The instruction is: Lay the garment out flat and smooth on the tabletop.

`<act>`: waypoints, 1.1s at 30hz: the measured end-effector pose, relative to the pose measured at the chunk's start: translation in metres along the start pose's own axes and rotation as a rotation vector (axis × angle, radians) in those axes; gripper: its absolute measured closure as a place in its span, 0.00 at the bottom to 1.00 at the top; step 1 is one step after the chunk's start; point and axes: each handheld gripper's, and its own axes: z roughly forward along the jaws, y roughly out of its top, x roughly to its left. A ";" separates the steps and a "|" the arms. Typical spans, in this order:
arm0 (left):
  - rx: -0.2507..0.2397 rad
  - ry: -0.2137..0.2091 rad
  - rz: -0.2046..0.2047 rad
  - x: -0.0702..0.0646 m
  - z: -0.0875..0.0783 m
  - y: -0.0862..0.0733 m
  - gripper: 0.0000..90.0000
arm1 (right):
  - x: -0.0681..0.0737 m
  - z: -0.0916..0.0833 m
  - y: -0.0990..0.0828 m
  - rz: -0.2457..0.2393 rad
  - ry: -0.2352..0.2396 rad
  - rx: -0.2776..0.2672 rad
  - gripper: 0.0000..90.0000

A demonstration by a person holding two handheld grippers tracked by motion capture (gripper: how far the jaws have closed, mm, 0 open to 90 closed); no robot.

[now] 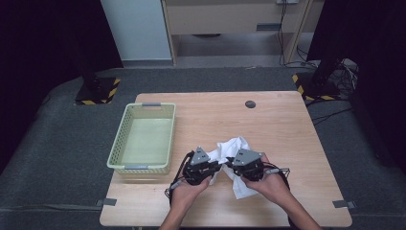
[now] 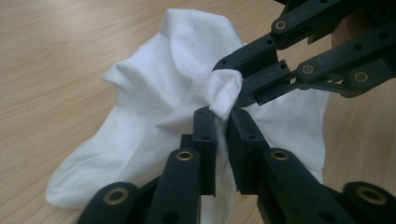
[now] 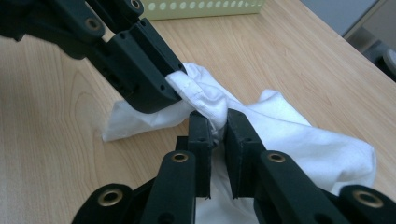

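Observation:
A crumpled white cloth (image 1: 235, 145) lies on the wooden table (image 1: 282, 129) near its front edge. Both grippers meet over its near side, tips facing each other. In the left gripper view, my left gripper (image 2: 223, 117) is shut on a raised fold of the cloth (image 2: 154, 102). The right gripper (image 2: 235, 79) pinches the same bunched corner just beyond. In the right gripper view, my right gripper (image 3: 217, 125) is shut on a twisted ridge of the cloth (image 3: 299, 135), and the left gripper (image 3: 173, 83) grips the hemmed edge beside it. A hand holds each gripper.
A pale green perforated basket (image 1: 116, 158) stands at the table's left side, its rim also in the right gripper view (image 3: 205, 7). A dark round grommet (image 1: 250, 104) sits near the far edge. Bare wood lies to the right and behind the cloth.

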 end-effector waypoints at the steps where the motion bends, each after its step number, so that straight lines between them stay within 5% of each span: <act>1: -0.009 0.003 -0.002 0.001 -0.001 0.000 0.79 | -0.001 -0.001 0.001 0.013 -0.002 0.002 0.92; 8: -0.054 0.031 -0.026 0.006 -0.006 0.001 0.60 | -0.013 -0.010 0.000 0.083 -0.020 -0.007 0.93; 23: -0.038 0.113 -0.092 0.021 -0.009 -0.007 0.57 | -0.034 -0.035 -0.001 0.167 -0.060 -0.064 0.93; 33: -0.031 0.124 -0.082 0.020 -0.009 -0.008 0.57 | -0.051 -0.059 -0.005 0.249 -0.112 -0.112 0.93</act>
